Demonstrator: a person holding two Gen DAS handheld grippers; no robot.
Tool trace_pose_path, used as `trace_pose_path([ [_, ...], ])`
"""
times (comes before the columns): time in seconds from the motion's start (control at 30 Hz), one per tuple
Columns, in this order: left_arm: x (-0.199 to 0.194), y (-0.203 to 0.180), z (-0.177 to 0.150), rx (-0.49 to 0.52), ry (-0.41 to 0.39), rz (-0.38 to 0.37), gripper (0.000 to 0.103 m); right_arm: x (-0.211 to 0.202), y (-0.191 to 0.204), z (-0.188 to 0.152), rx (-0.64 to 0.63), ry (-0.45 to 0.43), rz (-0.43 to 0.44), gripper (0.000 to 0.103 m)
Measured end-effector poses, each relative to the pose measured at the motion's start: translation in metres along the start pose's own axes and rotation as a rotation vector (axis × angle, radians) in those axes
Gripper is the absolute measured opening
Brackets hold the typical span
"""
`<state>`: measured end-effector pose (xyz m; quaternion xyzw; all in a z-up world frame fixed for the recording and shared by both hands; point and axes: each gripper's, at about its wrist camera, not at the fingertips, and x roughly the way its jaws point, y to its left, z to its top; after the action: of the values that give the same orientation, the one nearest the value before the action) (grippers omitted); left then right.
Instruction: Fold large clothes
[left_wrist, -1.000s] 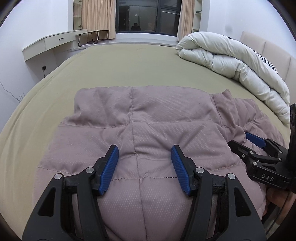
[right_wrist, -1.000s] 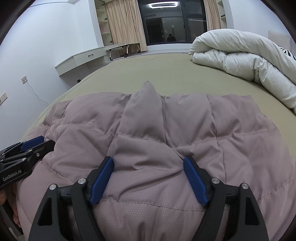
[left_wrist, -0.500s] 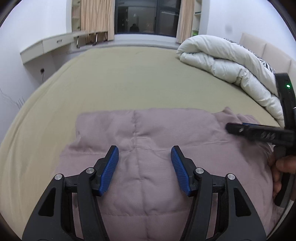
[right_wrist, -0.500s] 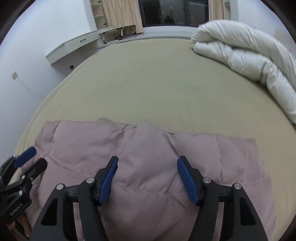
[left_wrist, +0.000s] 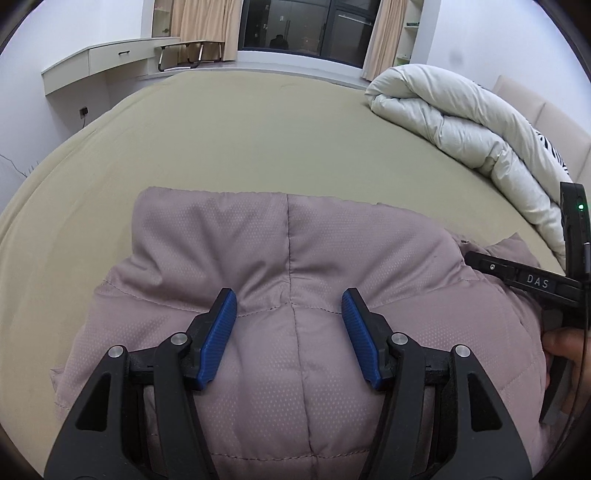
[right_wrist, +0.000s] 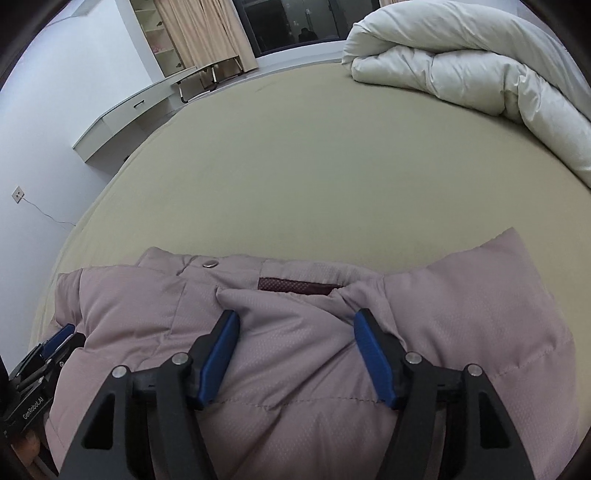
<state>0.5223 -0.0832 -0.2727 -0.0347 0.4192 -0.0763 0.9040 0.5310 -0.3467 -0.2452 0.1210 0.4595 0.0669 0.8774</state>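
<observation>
Two black hand-held grippers with blue ribbed finger pads

The left gripper (left_wrist: 289, 317) shows silver pivot screws; the right gripper (right_wrist: 295, 339) matches, its side marked "DAS" beside a green light.

A mauve quilted puffer jacket (left_wrist: 295, 280) is seen bunched on the olive bed (left_wrist: 258, 140). Its padded panels are stitched in rows; a snap button (right_wrist: 211, 263) and a maroon inner lining (right_wrist: 299, 286) are exposed at its far edge.

My right gripper (right_wrist: 293, 332) sits on the mauve padded jacket (right_wrist: 461, 332), a bulge of fabric clamped between its blue pads (right_wrist: 218, 354); the left gripper (right_wrist: 40, 365) shows at the jacket's left edge on the olive bed (right_wrist: 314, 147), white duvet (right_wrist: 480, 62) beyond
</observation>
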Motion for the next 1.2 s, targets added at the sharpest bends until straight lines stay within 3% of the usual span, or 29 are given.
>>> trace_pose_path([
  [0.17,-0.014,-0.004,0.005,0.032,0.041,0.033,0.058,-0.035,0.001,0.002,0.008,-0.009,0.0,0.067],
  [0.27,-0.049,-0.008,0.001,0.048,0.001,0.059,0.058,-0.091,0.005,-0.013,-0.031,-0.111,-0.015,0.069],
  [0.33,-0.069,-0.007,-0.008,0.051,-0.043,0.09,0.058,-0.12,-0.003,-0.033,-0.058,-0.165,-0.078,0.078],
  [0.43,-0.069,-0.008,-0.024,0.064,-0.036,0.117,0.059,-0.104,-0.028,-0.065,-0.062,-0.078,-0.159,0.079],
  [0.5,-0.059,-0.009,-0.03,0.068,-0.035,0.109,0.061,-0.098,-0.041,-0.082,-0.052,-0.128,-0.119,0.079],
  [0.57,-0.054,-0.003,-0.031,0.041,-0.04,0.092,0.061,-0.091,-0.044,-0.086,-0.041,-0.16,-0.141,0.08],
  [0.67,-0.044,0.005,-0.031,-0.007,-0.021,0.047,0.063,-0.083,-0.046,-0.082,-0.03,-0.142,-0.16,0.081],
  [0.8,-0.073,0.008,-0.033,0.005,-0.001,0.049,0.063,-0.109,-0.042,-0.074,0.0,-0.09,-0.172,0.081],
  [0.93,-0.109,0.016,-0.053,-0.003,-0.05,0.042,0.063,-0.174,-0.029,-0.113,0.014,-0.217,-0.073,0.085],
  [1.03,-0.101,0.028,-0.073,-0.028,-0.039,-0.005,0.065,-0.151,-0.023,-0.145,-0.1,-0.132,-0.14,0.089],
  [1.1,-0.104,0.035,-0.084,-0.041,-0.047,-0.025,0.065,-0.147,-0.027,-0.159,-0.144,-0.207,-0.126,0.09],
  [1.2,-0.1,0.042,-0.087,-0.032,-0.045,-0.037,0.066,-0.141,-0.029,-0.157,-0.128,-0.202,-0.126,0.092],
])
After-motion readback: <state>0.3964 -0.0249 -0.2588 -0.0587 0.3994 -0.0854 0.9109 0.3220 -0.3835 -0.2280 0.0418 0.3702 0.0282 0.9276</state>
